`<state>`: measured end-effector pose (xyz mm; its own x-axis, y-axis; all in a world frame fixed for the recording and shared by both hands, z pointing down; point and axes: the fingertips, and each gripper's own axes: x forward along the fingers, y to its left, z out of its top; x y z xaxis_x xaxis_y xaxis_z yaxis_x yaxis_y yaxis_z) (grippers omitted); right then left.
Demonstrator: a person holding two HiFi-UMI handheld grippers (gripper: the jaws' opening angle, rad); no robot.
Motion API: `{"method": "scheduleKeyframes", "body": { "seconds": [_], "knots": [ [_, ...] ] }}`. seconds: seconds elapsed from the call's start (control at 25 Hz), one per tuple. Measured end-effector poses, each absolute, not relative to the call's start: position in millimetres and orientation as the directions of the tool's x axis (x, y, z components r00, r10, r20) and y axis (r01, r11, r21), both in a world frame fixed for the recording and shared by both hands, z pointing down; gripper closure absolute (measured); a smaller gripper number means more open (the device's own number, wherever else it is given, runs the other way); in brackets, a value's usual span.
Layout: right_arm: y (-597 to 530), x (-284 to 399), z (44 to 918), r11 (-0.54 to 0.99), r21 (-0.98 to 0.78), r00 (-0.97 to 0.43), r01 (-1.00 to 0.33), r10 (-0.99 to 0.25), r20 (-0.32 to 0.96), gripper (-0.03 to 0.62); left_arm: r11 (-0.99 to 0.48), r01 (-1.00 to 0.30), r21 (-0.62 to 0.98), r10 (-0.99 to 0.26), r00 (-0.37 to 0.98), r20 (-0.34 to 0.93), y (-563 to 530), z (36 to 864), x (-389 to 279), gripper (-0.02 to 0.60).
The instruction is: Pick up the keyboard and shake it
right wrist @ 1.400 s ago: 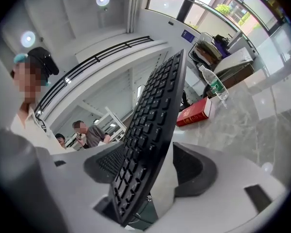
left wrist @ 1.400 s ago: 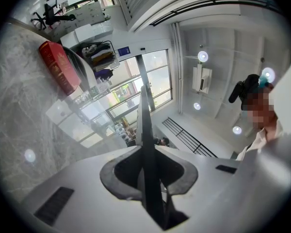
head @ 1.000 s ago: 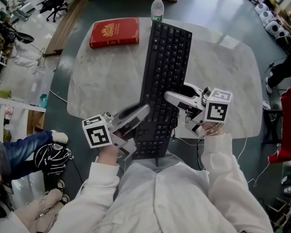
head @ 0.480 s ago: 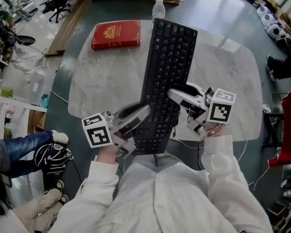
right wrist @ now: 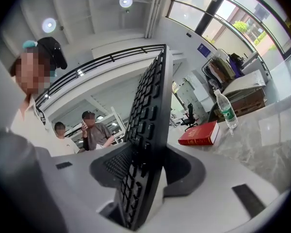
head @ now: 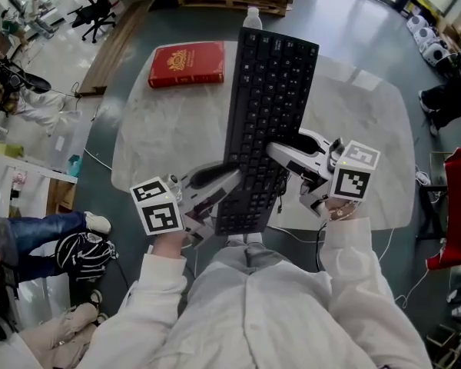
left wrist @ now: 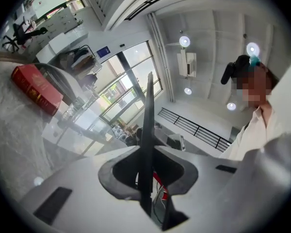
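Keyboard (head: 269, 106) clamped by left gripper (head: 215, 181), right gripper (head: 280, 154) just closing on it | marble table (head: 353, 121) | grey floor (head: 346, 14)

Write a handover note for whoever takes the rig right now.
Left gripper: shut on the keyboard, at its near-left edge.
Right gripper: jaws have just been closing and are now clamped on the near-right edge, with the keyboard between them.
Things: both grippers hold the keyboard at its near end. It looks raised off the table, and its far end covers part of the bottle. The red book lies on the table to its left.
Done: pick-up, as far as the views show.
Left: shake it.
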<state>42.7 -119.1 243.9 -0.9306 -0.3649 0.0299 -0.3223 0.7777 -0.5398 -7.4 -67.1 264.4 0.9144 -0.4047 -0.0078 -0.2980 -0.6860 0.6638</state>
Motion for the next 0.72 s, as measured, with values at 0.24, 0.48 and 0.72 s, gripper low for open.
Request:
{"method": "scheduleKeyframes", "body": {
  "seconds": [0.24,0.48,0.72],
  "knots": [
    [-124.7,42.2,219.2,0.825,-0.444,-0.927,-0.350,-0.374,0.036,0.385,-0.723,-0.315,0.615,-0.394,0.919,0.006,-77.3,251.8,-3.9,0.506],
    [-123.7,42.5,190.0,0.853,-0.366,-0.918,-0.372,-0.396,0.009,0.388,-0.763,-0.305,0.570,-0.394,0.918,-0.035,-79.9,228.8,-3.0,0.505],
    [-116.2,43.4,162.9,0.884,-0.270,-0.916,-0.382,-0.400,-0.014,0.388,-0.816,-0.298,0.495,-0.377,0.924,-0.065,-77.7,206.8,-1.3,0.502]
  ]
}}
